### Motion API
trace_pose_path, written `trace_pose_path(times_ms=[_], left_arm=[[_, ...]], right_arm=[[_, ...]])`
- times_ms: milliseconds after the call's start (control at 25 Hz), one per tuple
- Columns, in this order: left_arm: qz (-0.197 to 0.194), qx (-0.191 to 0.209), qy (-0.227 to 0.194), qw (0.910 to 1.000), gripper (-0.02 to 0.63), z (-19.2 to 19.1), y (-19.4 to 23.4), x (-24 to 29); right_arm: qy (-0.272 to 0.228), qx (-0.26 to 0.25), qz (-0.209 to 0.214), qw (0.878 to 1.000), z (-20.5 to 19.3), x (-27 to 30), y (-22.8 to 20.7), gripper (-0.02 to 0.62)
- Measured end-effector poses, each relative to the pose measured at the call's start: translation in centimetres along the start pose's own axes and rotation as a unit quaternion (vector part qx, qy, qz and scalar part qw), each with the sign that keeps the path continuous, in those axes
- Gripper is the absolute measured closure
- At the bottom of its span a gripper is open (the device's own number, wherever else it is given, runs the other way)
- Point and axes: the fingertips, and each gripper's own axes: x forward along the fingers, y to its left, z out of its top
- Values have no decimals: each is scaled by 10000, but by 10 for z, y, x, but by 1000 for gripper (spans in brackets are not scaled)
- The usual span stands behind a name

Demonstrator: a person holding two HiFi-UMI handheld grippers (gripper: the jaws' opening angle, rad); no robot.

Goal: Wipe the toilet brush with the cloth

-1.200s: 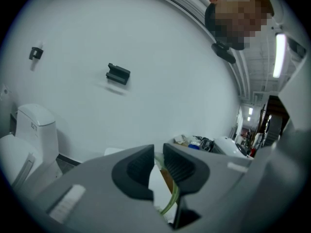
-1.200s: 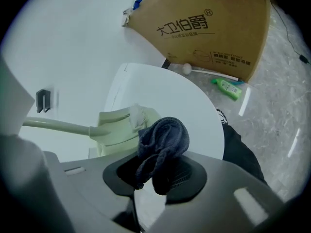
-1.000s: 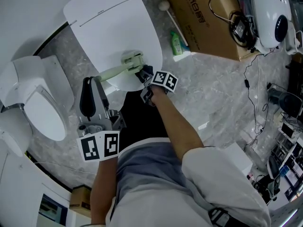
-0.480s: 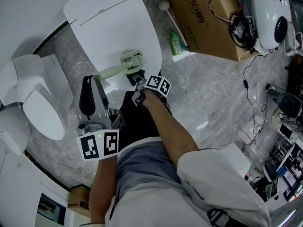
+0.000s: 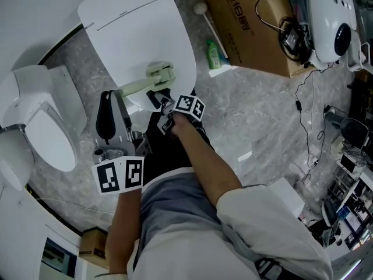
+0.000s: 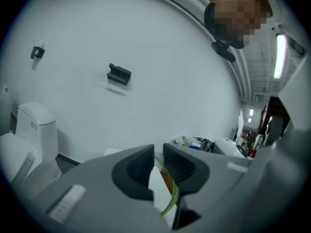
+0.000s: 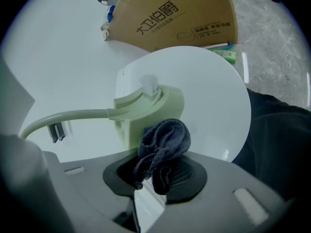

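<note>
Left gripper [image 6: 159, 166] — fingers drawn close, pinching the thin pale green handle of the toilet brush [image 5: 152, 79]; the handle shows as a green sliver in the narrow gap between them. In the head view the brush is held out level above a white toilet lid [image 5: 140, 34], handle end at the left gripper, its blocky head toward the right gripper.

Right gripper [image 7: 155, 174] — fingers closed on a bunched dark blue cloth [image 7: 164, 142]. The wad sticks up past the fingertips and lies against the lower edge of the brush head, as far as the right gripper view shows. A small white tuft sits on top of the head.

Surroundings: grey marbled floor [image 5: 262, 115]. A cardboard box [image 5: 250, 22] stands beyond the lid, with a green bottle [image 5: 214, 54] lying just beside it. A second toilet [image 5: 41, 121] is off to the left. The person's arms and dark trousers fill the lower frame.
</note>
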Motion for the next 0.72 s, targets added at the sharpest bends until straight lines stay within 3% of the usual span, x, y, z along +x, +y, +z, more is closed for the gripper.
trace_pose_path(times_ms=[720], left_arm=[[-48,64,20,10000,606,2,0,1]], right_arm=[[615,-310,339,9971,-35,8,34,502]])
